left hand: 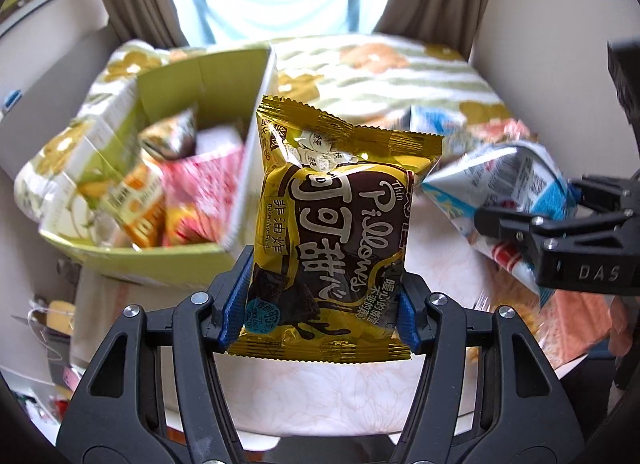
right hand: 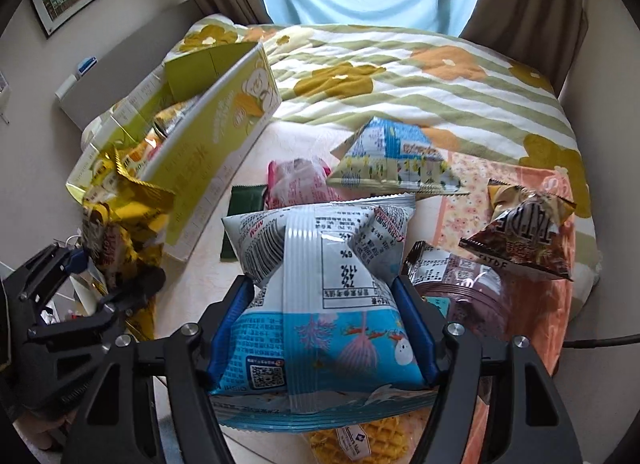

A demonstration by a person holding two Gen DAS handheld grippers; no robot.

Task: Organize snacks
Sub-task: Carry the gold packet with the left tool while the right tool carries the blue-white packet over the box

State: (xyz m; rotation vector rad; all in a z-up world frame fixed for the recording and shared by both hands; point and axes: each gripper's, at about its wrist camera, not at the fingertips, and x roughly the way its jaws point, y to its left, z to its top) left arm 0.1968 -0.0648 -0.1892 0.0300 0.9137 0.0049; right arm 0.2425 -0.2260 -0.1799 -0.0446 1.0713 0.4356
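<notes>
My left gripper [left hand: 320, 304] clamps a gold cocoa bag [left hand: 332, 224] by its lower sides, holding it upright above the bed. My right gripper [right hand: 324, 328] pinches a blue-and-white bag [right hand: 320, 284], its blue pads pressing both flanks. The green box [right hand: 224, 136] sits on the bed to the left, open-topped and already holding several packets; its near wall edge stands just beside the gold bag. To the right, loose snacks crowd the bed: a pink bag [right hand: 296, 184], a pyramid bag [right hand: 392, 160], a brown bag [right hand: 524, 236]. The striped quilt [right hand: 420, 84] beyond them lies free.
</notes>
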